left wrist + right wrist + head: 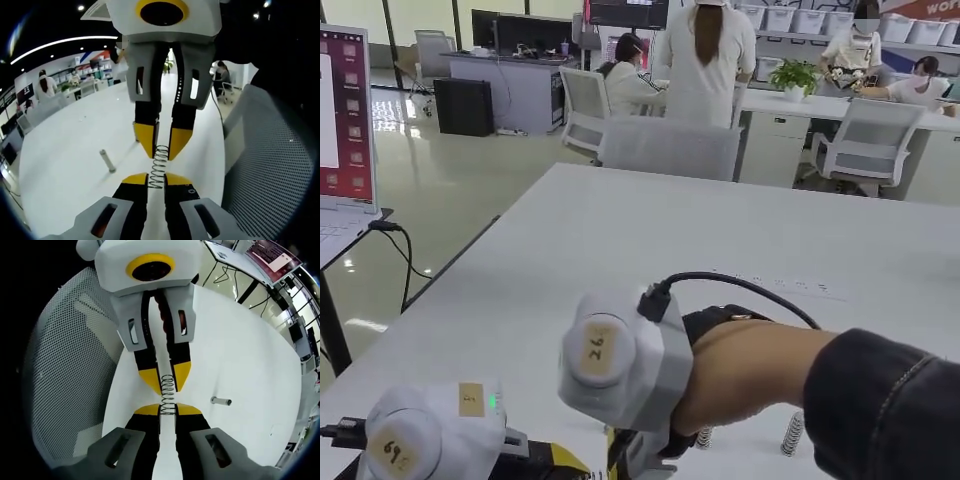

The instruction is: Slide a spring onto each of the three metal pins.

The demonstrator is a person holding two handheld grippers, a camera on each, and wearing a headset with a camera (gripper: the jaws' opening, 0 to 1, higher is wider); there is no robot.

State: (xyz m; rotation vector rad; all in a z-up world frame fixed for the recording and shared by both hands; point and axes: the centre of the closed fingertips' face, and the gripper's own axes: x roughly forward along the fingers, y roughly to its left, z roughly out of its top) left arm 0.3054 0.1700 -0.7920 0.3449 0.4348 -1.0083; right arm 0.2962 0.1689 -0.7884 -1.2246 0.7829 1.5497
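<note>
Left gripper fingers narrow, pinching one end of spring. Right gripper fingers narrow on other end. Spring spans gap between them, above worktop. Metal pin stands apart, off to side; we see it bare. Risks, our judgement: opposed pull stretches coil; uneven release flicks spring away; hard pinch flattens end, jams on pin.

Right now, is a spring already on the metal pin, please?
No, the metal pin is bare; the left gripper holds the spring.
</note>
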